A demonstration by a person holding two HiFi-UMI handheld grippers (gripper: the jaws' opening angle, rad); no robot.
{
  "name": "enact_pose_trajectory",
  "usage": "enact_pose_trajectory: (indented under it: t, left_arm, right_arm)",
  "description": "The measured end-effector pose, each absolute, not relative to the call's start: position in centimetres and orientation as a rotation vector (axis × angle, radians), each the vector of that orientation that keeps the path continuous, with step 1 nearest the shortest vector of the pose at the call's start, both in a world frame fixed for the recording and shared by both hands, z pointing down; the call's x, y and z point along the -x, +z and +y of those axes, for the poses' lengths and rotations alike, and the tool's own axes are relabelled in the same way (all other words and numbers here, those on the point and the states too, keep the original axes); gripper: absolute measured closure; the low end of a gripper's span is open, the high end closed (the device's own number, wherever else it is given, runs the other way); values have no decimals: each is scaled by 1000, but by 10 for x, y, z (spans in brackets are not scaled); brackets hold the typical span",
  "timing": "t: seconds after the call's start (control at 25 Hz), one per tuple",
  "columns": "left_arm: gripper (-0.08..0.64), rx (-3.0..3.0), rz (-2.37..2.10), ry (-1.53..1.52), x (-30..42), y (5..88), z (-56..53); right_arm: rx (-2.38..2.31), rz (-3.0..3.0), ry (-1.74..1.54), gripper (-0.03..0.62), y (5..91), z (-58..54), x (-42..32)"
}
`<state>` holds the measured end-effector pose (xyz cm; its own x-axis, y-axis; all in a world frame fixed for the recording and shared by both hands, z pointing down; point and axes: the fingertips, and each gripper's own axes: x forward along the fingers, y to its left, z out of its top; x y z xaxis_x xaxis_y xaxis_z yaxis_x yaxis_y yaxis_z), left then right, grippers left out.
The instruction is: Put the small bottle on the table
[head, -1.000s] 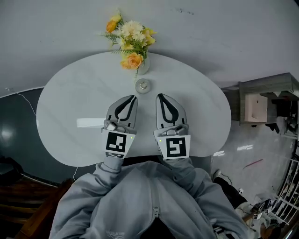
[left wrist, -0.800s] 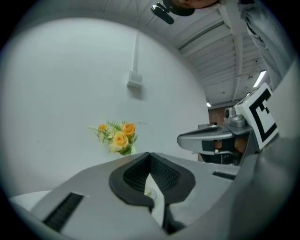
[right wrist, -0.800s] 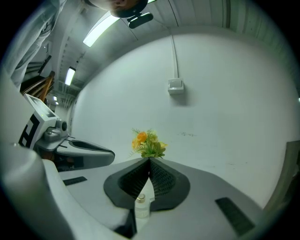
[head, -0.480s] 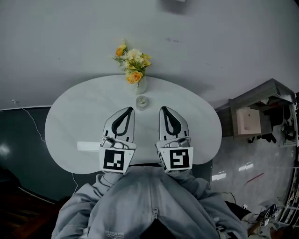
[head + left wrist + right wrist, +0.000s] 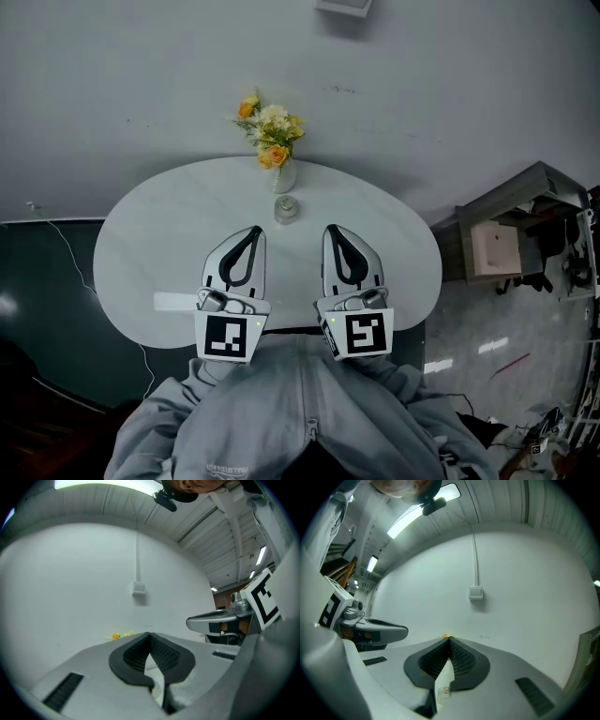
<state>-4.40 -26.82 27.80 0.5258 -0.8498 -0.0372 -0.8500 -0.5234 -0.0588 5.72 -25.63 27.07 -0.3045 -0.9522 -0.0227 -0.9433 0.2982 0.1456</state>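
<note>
A small clear bottle [image 5: 286,208] stands upright on the white oval table [image 5: 141,244], just in front of a vase of yellow and orange flowers [image 5: 272,141]. My left gripper [image 5: 254,231] and right gripper [image 5: 330,231] hover side by side over the table's near half, both shut and empty, their tips a short way short of the bottle. In the right gripper view the bottle [image 5: 444,693] shows low in the slot behind the touching jaw tips. The left gripper view shows the jaws pressed together, with the flowers [image 5: 123,634] beyond them.
A grey cabinet [image 5: 511,234] stands to the right of the table. Dark floor with a thin cable [image 5: 66,262] lies to the left. A white wall with a small switch box [image 5: 138,588] rises behind the table. My grey sleeves fill the lower edge of the head view.
The view has pulled back, so the table and flowers look smaller and lower. Both grippers have drawn back toward my body, away from the bottle, which has stayed put.
</note>
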Motion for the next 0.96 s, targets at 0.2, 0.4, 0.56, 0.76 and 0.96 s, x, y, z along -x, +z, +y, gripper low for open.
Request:
enact_pose_trajectory:
  t: [0.2, 0.4, 0.56, 0.76, 0.96]
  left_arm:
    - [552, 2668, 1492, 8, 42, 274, -265]
    - [552, 2673, 1488, 9, 40, 278, -265]
    - [552, 2686, 1481, -3, 38, 283, -265]
    - [552, 2702, 1471, -10, 35, 286, -264]
    - [552, 2701, 1476, -12, 32, 289, -266]
  right_arm:
    - [-1797, -2479, -187, 566, 274, -255, -58]
    - [-1797, -2475, -189, 566, 277, -254, -60]
    - [-1801, -2473, -183, 566, 279, -253, -61]
    - [-1807, -2475, -175, 566, 281, -253, -62]
    - [-1803, -2471, -166, 566, 286, -256, -65]
